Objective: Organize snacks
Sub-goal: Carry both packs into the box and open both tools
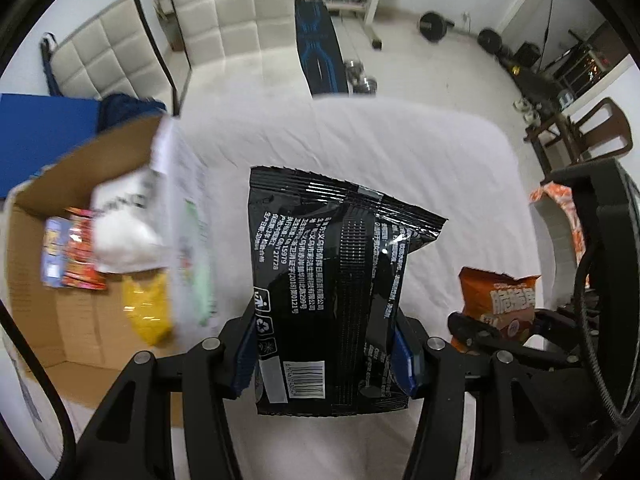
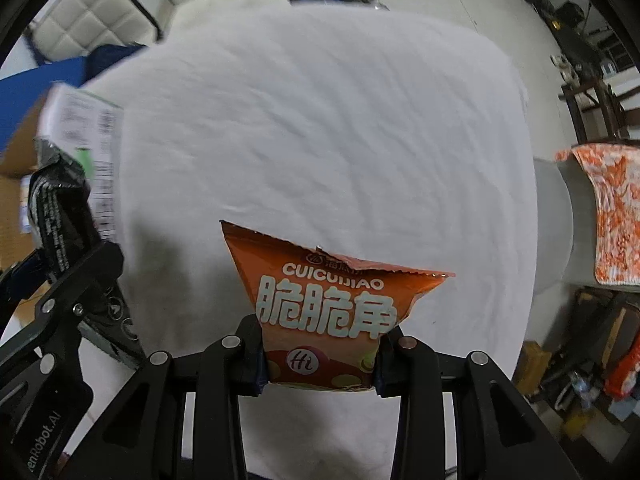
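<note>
My left gripper (image 1: 326, 354) is shut on a black snack bag (image 1: 328, 280), held upright above the white tablecloth (image 1: 360, 140). To its left stands an open cardboard box (image 1: 48, 320) holding several snack packs, one yellow (image 1: 146, 306) and one white (image 1: 124, 232). My right gripper (image 2: 320, 364) is shut on an orange snack bag (image 2: 324, 308) with white lettering, also lifted over the cloth (image 2: 320, 120). The orange bag (image 1: 498, 300) shows at the right of the left wrist view. The black bag (image 2: 60, 216) appears at the left of the right wrist view.
Two cream padded chairs (image 1: 224, 8) stand beyond the table. A blue board (image 1: 40, 132) lies behind the box. A chair with an orange patterned cover (image 2: 612, 208) sits to the right. Exercise weights (image 1: 434, 24) lie on the floor far back.
</note>
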`<state>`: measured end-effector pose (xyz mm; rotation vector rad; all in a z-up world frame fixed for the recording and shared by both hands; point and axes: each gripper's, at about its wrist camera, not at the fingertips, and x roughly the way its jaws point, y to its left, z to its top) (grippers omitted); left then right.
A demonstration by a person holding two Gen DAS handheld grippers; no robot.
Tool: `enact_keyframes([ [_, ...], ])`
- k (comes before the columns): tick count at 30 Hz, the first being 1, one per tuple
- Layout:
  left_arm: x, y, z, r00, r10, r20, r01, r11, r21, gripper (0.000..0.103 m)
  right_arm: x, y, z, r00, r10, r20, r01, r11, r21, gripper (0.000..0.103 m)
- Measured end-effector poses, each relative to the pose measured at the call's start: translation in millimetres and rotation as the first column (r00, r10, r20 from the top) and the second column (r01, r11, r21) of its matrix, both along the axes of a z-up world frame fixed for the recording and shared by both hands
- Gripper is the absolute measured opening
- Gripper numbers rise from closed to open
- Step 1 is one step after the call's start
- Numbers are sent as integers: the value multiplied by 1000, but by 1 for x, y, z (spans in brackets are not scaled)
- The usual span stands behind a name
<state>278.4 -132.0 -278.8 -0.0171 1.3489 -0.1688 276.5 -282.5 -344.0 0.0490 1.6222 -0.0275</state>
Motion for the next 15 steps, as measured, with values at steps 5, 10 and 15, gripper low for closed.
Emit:
enact_keyframes([
  [5,-15,53,40,996,36,77,-35,999,-17,52,-18,47,51,997,47,65,-50,998,43,39],
  [10,-17,107,69,990,75,122,-72,997,-29,52,-33,102,88,987,108,115,-116,991,72,39],
  [15,-34,174,87,982,127,141,-124,992,-30,52,-40,168,107,976,167,141,-183,977,113,39],
])
